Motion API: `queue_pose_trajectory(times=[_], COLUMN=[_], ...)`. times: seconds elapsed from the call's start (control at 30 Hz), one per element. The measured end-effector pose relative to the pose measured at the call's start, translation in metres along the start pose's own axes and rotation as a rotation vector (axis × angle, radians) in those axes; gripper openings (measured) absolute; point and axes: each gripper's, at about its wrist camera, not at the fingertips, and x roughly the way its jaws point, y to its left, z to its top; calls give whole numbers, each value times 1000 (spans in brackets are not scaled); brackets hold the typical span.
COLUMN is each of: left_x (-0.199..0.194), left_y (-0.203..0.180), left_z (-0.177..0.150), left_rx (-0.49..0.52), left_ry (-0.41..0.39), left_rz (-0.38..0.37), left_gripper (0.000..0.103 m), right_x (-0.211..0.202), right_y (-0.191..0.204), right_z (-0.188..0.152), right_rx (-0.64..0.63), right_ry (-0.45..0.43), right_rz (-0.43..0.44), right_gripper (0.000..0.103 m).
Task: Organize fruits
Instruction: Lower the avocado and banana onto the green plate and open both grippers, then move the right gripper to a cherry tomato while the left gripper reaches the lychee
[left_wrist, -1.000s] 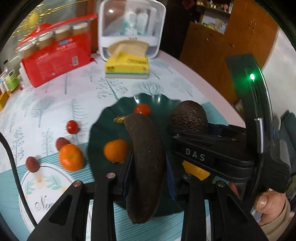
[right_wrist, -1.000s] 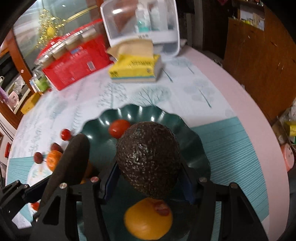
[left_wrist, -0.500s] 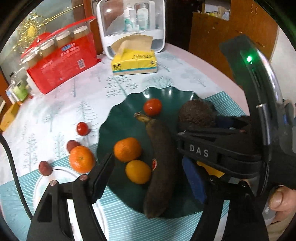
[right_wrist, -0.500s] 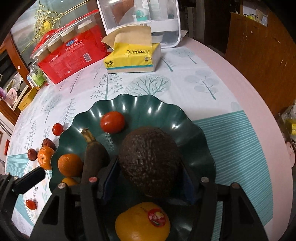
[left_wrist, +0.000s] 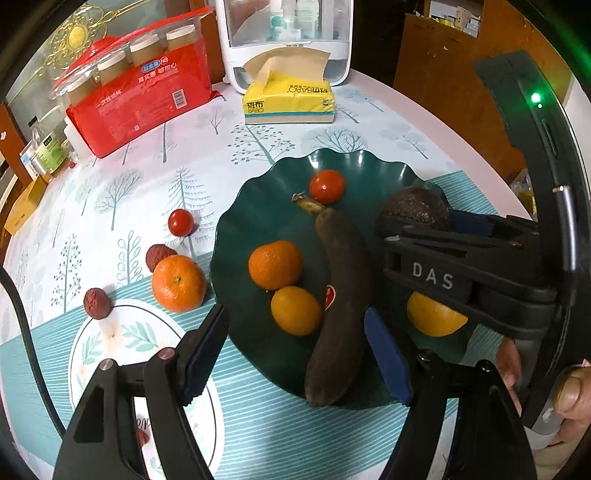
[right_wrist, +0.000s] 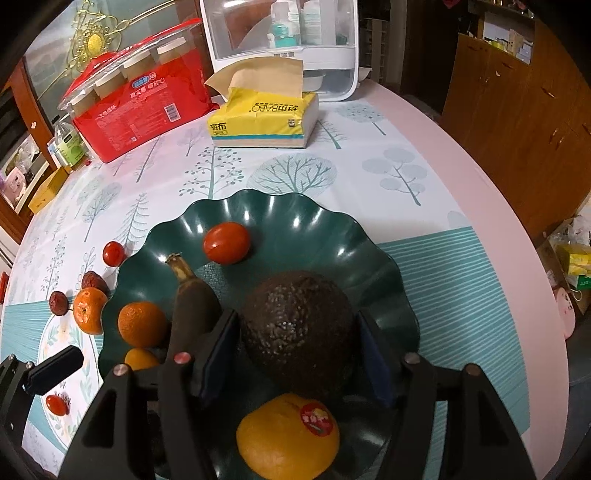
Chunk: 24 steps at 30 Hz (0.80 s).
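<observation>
Avocado sits on the green plate, at its right side, between the pads of the right tool; whether those pads are clenched on it or have just let go, I cannot tell. It looks heavy for its size, with pebbled skin that grips well but bruises if squeezed; its broad middle is the place to hold. Left tool is spread wide and released over the blackened banana, which looks soft and mushy. Banana's long axis runs from the table's near edge toward its far edge, stem pointing away.
</observation>
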Motion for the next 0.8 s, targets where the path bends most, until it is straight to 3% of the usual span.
queue_pose_trajectory(times=[0.5,0.8], left_x=[-20,-85], left_y=[13,60], left_z=[-12,-15], left_rx=[-24,-105], left_ry=[2,-112], left_rz=[-1,25], left_gripper=[74,75], right_x=[-27,-83], right_y=[13,46], right_z=[-3,2], right_rx=[-21,-104], right_ry=[-29,-116], right_rz=[-11,3], right_gripper=[65,65])
